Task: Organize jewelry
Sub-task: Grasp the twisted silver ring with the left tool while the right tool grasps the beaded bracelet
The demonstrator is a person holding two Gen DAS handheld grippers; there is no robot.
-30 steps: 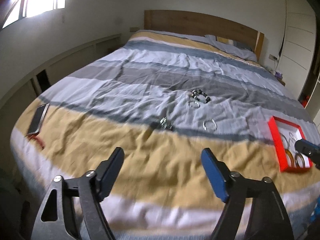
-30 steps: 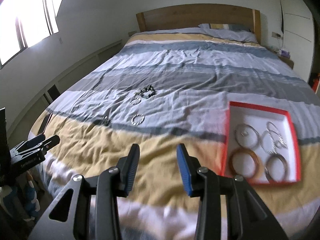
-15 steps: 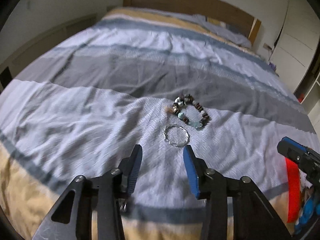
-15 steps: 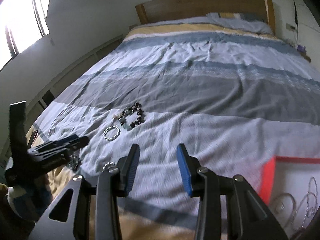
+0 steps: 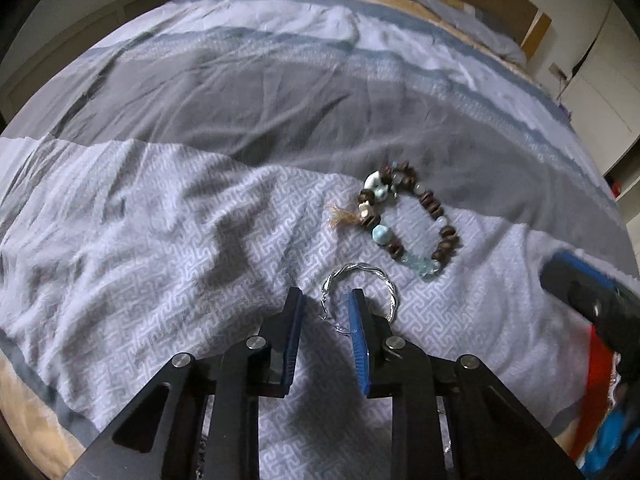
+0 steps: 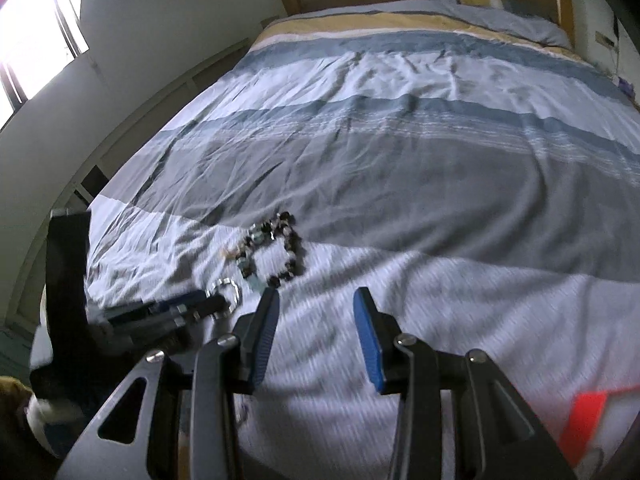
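The silver twisted bangle point(image 5: 360, 292) is seen lying flat on the patterned grey-white band of the duvet point(image 5: 160, 260), near the foot of the bed. It is judged light, stiff and thin-walled, with a slick metal surface, so it may skid on the soft cloth if pushed. The best hold is judged to be across the wire of its near-left rim, which is where the left gripper point(image 5: 326, 300) is placed. Its jaws have just been closing; one part of the rim is seen between them, the right jaw standing inside the ring, but no pad is seen pressing on metal yet.

Just beyond the bangle, on its far right, a beaded bracelet point(image 5: 408, 224) of brown, white and pale blue beads is laid, nearly touching it; it is judged limp and easily snagged.

The right gripper point(image 6: 316, 304) is held above bare duvet, jaws parted, with nothing between them. A red tray point(image 6: 584, 412) is glimpsed at the right, blurred. Nothing is seen blocking the way to it.
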